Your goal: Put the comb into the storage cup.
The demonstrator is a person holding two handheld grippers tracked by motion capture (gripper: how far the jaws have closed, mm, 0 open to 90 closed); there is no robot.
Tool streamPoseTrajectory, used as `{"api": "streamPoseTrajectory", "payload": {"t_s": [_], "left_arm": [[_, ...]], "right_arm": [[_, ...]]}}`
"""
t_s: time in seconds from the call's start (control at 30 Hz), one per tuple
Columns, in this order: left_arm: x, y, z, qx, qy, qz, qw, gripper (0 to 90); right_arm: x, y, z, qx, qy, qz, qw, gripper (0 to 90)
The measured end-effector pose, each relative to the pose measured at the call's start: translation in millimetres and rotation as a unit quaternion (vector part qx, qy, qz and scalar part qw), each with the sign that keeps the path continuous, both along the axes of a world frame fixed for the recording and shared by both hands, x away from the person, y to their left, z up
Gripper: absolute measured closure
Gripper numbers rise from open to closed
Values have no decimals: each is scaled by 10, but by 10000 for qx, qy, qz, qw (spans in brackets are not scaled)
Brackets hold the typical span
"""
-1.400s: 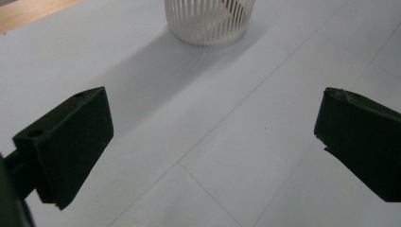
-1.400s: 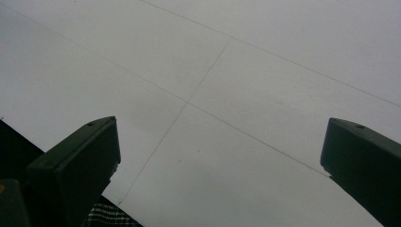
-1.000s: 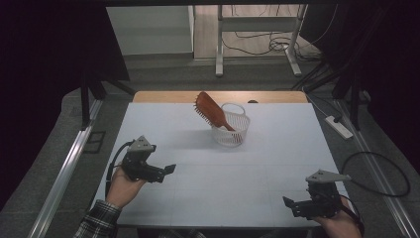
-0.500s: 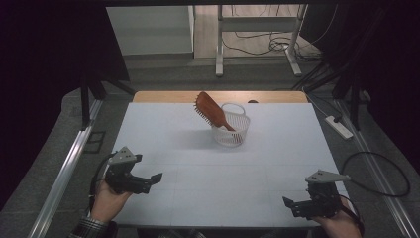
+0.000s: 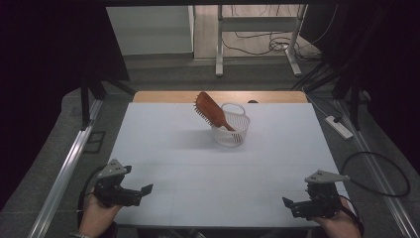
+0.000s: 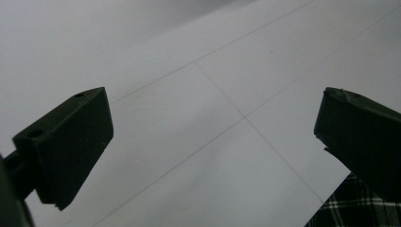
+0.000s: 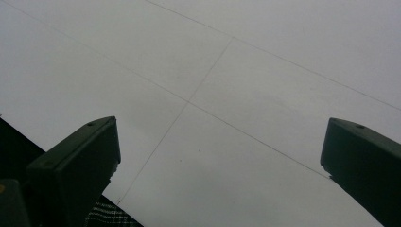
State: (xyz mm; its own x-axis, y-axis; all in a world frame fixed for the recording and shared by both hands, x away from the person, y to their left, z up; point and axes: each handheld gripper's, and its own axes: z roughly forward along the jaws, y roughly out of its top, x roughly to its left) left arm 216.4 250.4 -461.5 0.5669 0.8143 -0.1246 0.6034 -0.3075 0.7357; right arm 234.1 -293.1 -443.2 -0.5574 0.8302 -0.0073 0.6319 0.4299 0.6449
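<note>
White table (image 5: pixel 208 173) | high view: hairbrush (image 5: pixel 210 111) in basket (image 5: pixel 233 130) | both tools' jaws apart, empty

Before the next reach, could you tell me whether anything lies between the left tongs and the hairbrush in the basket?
Nothing visible does: only bare white table lies between the left tongs and the hairbrush, which leans in the white basket.

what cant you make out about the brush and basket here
- Brush handle end: hidden in the high view by the basket wall.
- Basket bottom: too small and dim in the high view to tell what else lies inside.
- Bristle detail: too small in the high view.
</note>
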Motion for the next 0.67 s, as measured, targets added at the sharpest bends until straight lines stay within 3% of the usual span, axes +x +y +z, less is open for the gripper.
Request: {"api": "streamPoseTrajectory", "payload": {"t_s": [0.37,0.53,0.67], "left_arm": [[-142,38,-59,240,112,105,9996,0],[-136,-5,-77,488,187,178,9985,6],[-119,-17,-83,534,258,237,9980,16]], "right_arm": [[-1,8,0,-24,1,-2,10000,0],[-3,11,1,-30,-11,6,10000,0],[-3,9,-1,-31,-8,14,10000,0]]}}
